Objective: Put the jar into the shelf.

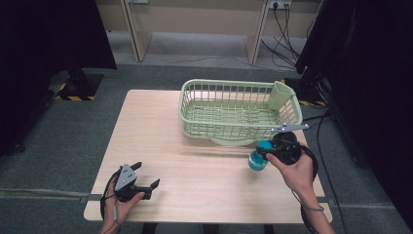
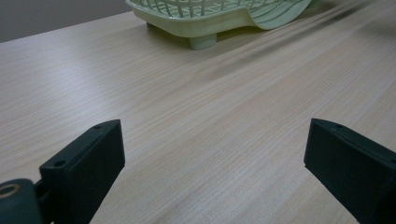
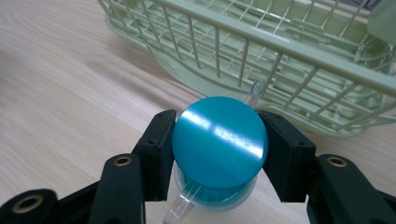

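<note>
A teal cup (image 1: pixel 256 161) with a clear handle hangs just above the wooden table (image 1: pixel 156 126), in front of the pale green wire basket (image 1: pixel 229 85). My right gripper (image 1: pixel 263 148) is shut on it. In the right gripper view both pads press the sides of the cup's round teal end (image 3: pixel 219 140), with the right gripper (image 3: pixel 219 156) around it and the basket (image 3: pixel 280 42) just behind. My left gripper (image 1: pixel 147 174) rests near the table's front left, open with nothing between its jaws. The left gripper (image 2: pixel 215 158) looks across bare wood toward the basket's foot (image 2: pixel 202 42).
A green cutlery holder (image 1: pixel 280 95) sits in the basket's far right corner. Dark curtains stand at both sides of the table. Cables lie on the floor at the right, and table legs stand behind.
</note>
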Tool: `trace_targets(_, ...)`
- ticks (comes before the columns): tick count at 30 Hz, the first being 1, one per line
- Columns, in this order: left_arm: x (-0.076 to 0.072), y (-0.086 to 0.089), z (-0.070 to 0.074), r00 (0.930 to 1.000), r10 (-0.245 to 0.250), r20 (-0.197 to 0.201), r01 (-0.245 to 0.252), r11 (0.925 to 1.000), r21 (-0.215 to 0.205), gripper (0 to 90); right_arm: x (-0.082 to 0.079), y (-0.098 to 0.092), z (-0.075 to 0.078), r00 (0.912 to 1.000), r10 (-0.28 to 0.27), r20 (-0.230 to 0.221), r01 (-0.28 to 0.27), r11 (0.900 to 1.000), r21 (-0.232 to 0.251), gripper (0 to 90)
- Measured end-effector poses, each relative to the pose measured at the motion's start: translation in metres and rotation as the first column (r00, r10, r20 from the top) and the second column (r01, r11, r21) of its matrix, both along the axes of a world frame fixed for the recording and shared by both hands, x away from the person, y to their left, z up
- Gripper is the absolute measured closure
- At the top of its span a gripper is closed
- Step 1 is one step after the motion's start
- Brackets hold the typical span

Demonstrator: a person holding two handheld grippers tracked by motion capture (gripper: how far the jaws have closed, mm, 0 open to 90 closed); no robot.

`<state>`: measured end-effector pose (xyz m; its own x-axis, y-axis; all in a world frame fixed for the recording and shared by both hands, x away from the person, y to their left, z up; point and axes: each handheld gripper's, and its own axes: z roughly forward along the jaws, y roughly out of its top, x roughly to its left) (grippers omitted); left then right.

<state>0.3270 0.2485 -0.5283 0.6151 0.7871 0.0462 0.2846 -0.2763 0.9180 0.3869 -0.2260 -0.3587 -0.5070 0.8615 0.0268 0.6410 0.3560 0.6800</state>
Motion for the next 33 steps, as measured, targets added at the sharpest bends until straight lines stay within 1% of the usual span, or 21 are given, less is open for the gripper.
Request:
trace_targets(7,0.000,0.000,0.000,1.0000,-0.001,-0.001,0.001,1.0000,-0.001,4.7,-0.002,0.005,0.015,0.9994,0.015,0.030,-0.016,1.000,0.013,48.6)
trace_targets(13,0.000,0.000,0.000,1.0000,-0.001,0.002,0.001,1.0000,-0.001,4.7,-0.002,0.010,0.023,0.9985,0.024,0.049,-0.025,1.000,0.014,48.6)
trace_targets(18,0.000,0.000,0.000,1.0000,0.000,0.001,0.000,1.0000,-0.004,4.7,-0.001,0.013,0.034,0.9971,0.031,0.070,-0.032,0.999,0.011,48.6)
trace_targets(27,0.000,0.000,0.000,1.0000,-0.001,0.000,0.001,1.0000,-0.003,4.7,0.002,0.017,0.045,0.9956,0.032,0.088,-0.033,0.999,0.013,48.6)
trace_targets(33,0.000,0.000,0.000,1.0000,-0.001,0.000,0.001,1.0000,-0.001,4.7,0.005,0.020,0.056,0.9941,0.030,0.104,-0.032,0.999,0.013,48.6)
